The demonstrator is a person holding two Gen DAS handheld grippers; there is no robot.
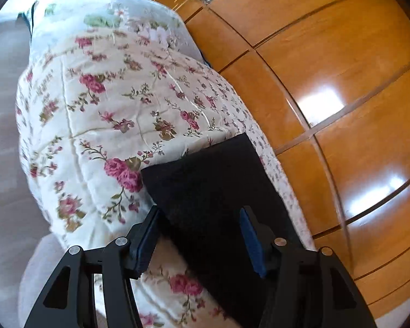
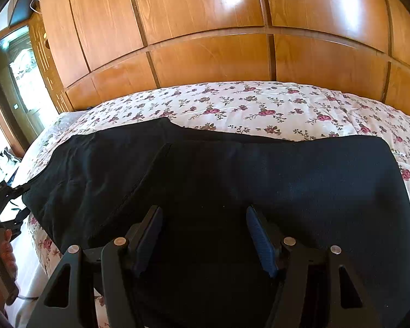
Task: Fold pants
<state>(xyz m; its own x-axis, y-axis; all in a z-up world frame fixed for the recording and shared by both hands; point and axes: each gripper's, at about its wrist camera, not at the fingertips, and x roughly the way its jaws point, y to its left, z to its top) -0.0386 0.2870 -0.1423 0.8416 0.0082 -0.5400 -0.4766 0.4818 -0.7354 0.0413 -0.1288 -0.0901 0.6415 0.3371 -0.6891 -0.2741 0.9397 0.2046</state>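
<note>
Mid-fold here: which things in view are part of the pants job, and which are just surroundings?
Part of the job:
- black pants, spread flat on the bed
- left claw, open over the pants' end
- right claw, open above the pants

Just surroundings:
- floral bedspread
- wooden wardrobe behind the bed

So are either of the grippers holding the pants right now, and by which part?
Neither. The left gripper and right gripper both stand open over the black pants, pads clear of the cloth.
</note>
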